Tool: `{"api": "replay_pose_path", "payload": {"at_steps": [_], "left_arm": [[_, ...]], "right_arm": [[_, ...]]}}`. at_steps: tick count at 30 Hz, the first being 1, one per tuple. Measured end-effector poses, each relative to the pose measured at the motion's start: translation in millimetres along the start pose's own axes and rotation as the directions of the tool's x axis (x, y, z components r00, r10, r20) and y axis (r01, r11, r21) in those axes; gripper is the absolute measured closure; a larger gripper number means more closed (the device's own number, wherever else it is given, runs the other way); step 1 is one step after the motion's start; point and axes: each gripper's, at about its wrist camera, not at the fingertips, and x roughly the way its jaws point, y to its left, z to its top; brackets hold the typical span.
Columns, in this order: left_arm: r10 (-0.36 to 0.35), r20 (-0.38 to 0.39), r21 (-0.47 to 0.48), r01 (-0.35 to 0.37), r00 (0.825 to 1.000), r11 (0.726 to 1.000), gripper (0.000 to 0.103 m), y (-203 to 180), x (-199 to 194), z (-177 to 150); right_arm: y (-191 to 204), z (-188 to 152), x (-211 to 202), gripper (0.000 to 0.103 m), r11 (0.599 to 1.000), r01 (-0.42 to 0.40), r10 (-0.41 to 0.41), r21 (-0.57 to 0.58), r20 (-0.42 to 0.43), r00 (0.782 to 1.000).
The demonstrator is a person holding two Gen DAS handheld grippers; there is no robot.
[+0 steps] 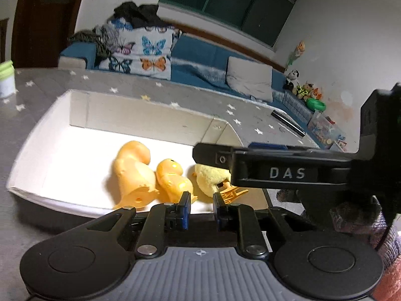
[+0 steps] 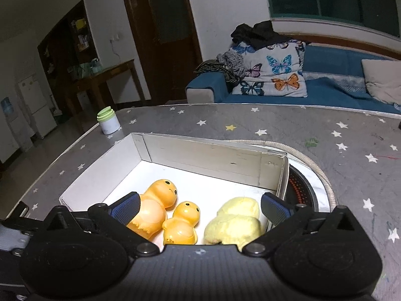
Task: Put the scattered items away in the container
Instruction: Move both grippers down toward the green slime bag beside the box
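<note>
My right tongs (image 2: 200,207) gape wide above the white cardboard box (image 2: 205,155), over two glossy orange figurines (image 2: 155,210) and a yellow plush chick (image 2: 235,222); my left tongs (image 1: 201,202) stand narrow, empty.

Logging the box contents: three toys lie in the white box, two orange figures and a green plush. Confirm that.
Not quite: the plush is yellow, not green, as the right wrist view shows. It lies in the white box with the two orange figures.
</note>
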Motion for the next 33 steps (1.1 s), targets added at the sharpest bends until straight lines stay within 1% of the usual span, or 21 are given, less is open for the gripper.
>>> {"api": "replay_pose_path", "payload": {"at_steps": [2,5,10,14,20,24,26,33], "left_arm": [[-0.004,0.012,0.000,0.004,1.000,1.000,0.080,1,-10,-3],[-0.015,0.025,0.015,0.014,1.000,1.000,0.080,0,-25,-11],[-0.003,0.028,0.048,0.002,1.000,0.999,0.077,1,-44,-29],[-0.004,0.009,0.051,0.003,1.000,0.999,0.077,3,-51,-45],[-0.008,-0.032,0.083,0.010,0.999,0.996,0.077,-1,-51,-64],[-0.007,-0.065,0.093,0.014,0.998,0.996,0.077,-4,-43,-71],[-0.008,-0.071,0.099,0.015,0.997,0.995,0.077,-5,-42,-74],[0.006,-0.078,0.105,0.002,0.997,0.994,0.077,-2,-42,-80]], "right_arm": [[2,-3,-3,0.000,1.000,0.007,-0.007,0.008,0.002,1.000],[3,-8,-10,0.000,0.999,-0.006,0.005,0.041,0.020,1.000],[9,-19,-28,0.000,0.997,-0.025,0.019,0.076,0.085,0.996],[13,-25,-40,0.000,0.998,-0.002,-0.005,0.069,0.103,0.995],[20,-36,-57,0.000,0.993,-0.047,0.032,0.107,0.136,0.990],[26,-46,-69,0.000,0.991,-0.059,0.039,0.122,0.165,0.986],[27,-51,-72,0.000,0.989,-0.081,0.061,0.125,0.162,0.985],[29,-65,-71,0.000,0.980,-0.149,0.138,0.129,0.092,0.986]]}}
